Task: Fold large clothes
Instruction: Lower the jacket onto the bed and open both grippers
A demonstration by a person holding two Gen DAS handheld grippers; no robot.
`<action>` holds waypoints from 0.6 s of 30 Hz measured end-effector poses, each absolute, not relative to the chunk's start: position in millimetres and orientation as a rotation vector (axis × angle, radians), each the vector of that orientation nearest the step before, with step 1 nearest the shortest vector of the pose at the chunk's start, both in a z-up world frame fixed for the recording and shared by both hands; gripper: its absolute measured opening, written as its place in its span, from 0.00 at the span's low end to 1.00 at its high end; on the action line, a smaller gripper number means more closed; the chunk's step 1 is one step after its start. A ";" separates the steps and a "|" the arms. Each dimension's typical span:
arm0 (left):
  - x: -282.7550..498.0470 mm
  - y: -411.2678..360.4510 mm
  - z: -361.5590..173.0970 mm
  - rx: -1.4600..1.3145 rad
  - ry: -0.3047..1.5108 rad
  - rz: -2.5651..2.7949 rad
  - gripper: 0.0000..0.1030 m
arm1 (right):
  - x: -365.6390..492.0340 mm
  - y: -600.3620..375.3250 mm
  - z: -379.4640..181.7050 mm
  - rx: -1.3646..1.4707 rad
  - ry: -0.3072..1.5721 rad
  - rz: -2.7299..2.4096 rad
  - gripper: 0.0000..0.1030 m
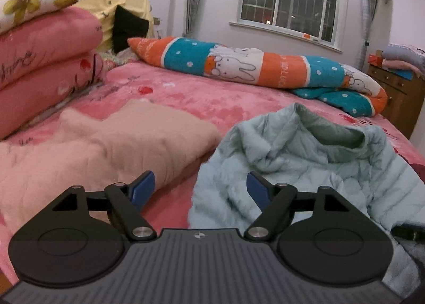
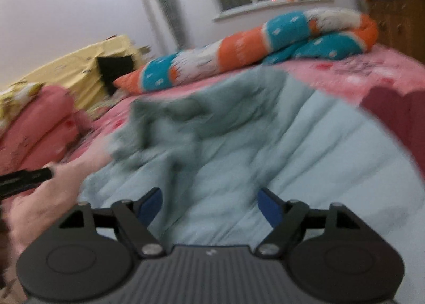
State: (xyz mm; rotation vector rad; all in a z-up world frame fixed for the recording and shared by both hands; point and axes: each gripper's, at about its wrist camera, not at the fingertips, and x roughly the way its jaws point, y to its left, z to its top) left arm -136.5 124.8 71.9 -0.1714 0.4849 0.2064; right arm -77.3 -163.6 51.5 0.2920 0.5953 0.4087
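A pale blue quilted jacket [image 1: 313,160] lies crumpled on the pink bed, collar up and grey-green lining showing. My left gripper [image 1: 200,188] hangs over the jacket's left edge, open, with nothing between its blue pads. In the blurred right wrist view the same jacket [image 2: 265,150] fills the middle. My right gripper [image 2: 209,204] hovers just above it, open, its pads clear of the cloth. A hand [image 2: 45,197] holding the other gripper's dark handle shows at the left edge of that view.
A folded peach fleece garment [image 1: 111,144] lies left of the jacket. Stacked pink quilts [image 1: 45,64] stand at the far left. A rolled orange and teal rabbit blanket [image 1: 252,64] runs along the far side. A wooden dresser [image 1: 398,96] stands right. A dark red cloth [image 2: 398,118] borders the jacket.
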 end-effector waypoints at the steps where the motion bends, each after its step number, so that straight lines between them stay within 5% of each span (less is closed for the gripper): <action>1: -139.2 126.9 66.9 -0.186 0.494 0.192 0.91 | -85.2 -155.5 49.8 0.281 0.613 0.442 0.77; 14: -171.9 133.5 21.3 -0.202 0.515 0.042 0.91 | -74.2 -100.5 7.1 0.324 0.770 0.533 0.77; 16: -173.5 133.7 14.7 -0.210 0.511 0.026 0.91 | -64.6 -94.7 6.2 0.347 0.777 0.542 0.64; 18: -172.5 134.3 12.7 -0.222 0.495 0.007 0.91 | -59.9 -86.4 8.7 0.348 0.783 0.538 0.30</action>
